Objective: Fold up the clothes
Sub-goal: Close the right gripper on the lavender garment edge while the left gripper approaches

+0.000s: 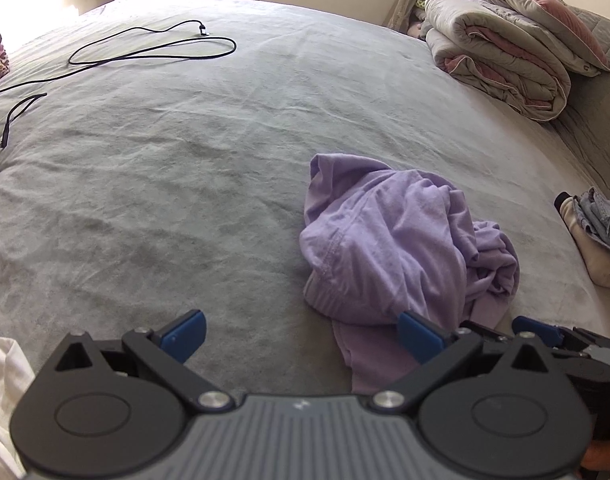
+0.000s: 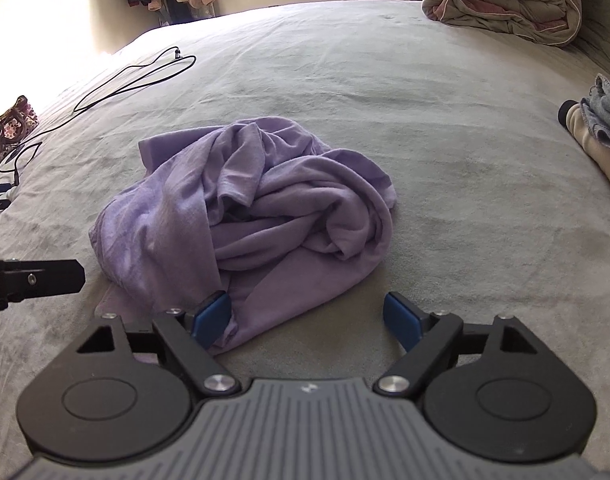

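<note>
The shirt (image 2: pixel 249 216) lies crumpled on the bed (image 2: pixel 445 128), near its front edge. The right gripper (image 2: pixel 309 320) has its jaws spread wide and holds nothing; its left pad (image 2: pixel 213 316) lies against the shirt's near hem, its right pad over bare bed. The left gripper (image 1: pixel 301 334), also spread wide and empty, sits left of the shirt (image 1: pixel 401 240), its right pad at the hem. The fabric is lilac, bunched in deep folds, one seam showing.

Both views low over the grey bed (image 1: pixel 185 168), facing its far wall; left wrist view left of the purple garment (image 1: pixel 393 240), right wrist view close behind it; shared: garment, black cable (image 2: pixel 133 80), folded quilt (image 2: pixel 501 4).
</note>
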A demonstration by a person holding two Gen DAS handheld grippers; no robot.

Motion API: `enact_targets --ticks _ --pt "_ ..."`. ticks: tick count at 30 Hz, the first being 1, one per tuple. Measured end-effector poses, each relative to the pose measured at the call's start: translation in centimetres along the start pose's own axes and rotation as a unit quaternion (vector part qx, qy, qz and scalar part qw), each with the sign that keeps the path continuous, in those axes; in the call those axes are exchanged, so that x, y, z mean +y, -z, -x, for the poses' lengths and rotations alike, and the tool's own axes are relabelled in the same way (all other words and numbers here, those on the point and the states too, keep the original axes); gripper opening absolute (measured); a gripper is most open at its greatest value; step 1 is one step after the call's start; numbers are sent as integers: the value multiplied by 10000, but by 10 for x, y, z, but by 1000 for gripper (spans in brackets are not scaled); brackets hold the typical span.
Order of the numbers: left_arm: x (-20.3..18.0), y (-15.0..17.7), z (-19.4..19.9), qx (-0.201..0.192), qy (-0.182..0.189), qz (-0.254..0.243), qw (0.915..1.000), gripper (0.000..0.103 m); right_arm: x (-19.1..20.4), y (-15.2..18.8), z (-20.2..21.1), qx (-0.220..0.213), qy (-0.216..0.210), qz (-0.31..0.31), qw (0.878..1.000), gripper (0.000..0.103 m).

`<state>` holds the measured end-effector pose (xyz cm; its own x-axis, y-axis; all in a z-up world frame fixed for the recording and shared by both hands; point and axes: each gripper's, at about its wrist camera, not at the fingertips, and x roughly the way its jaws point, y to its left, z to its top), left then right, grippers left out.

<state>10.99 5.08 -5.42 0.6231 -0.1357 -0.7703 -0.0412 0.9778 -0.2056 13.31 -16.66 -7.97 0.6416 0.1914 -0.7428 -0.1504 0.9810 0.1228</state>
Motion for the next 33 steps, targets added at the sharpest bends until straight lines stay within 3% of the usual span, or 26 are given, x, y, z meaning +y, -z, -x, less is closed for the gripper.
enact_targets --ticks 4,6,8,17,33 --pt "0 1 2 -35 155 55 9999 98 0 -1 4 -37 -58 10 10000 48" --pt "-1 1 3 -52 214 40 9997 93 1 -2 6 -43 -151 -1 9999 19" --pt "-1 1 4 -79 262 35 9996 89 4 -2 8 -37 -250 -10 9997 9" --pt "4 -1 9 -217 573 224 9979 84 8 -6 19 -126 -445 -92 9989 5" --pt "12 -5 12 -280 738 384 9961 74 12 -7 36 -101 -611 -122 9980 5"
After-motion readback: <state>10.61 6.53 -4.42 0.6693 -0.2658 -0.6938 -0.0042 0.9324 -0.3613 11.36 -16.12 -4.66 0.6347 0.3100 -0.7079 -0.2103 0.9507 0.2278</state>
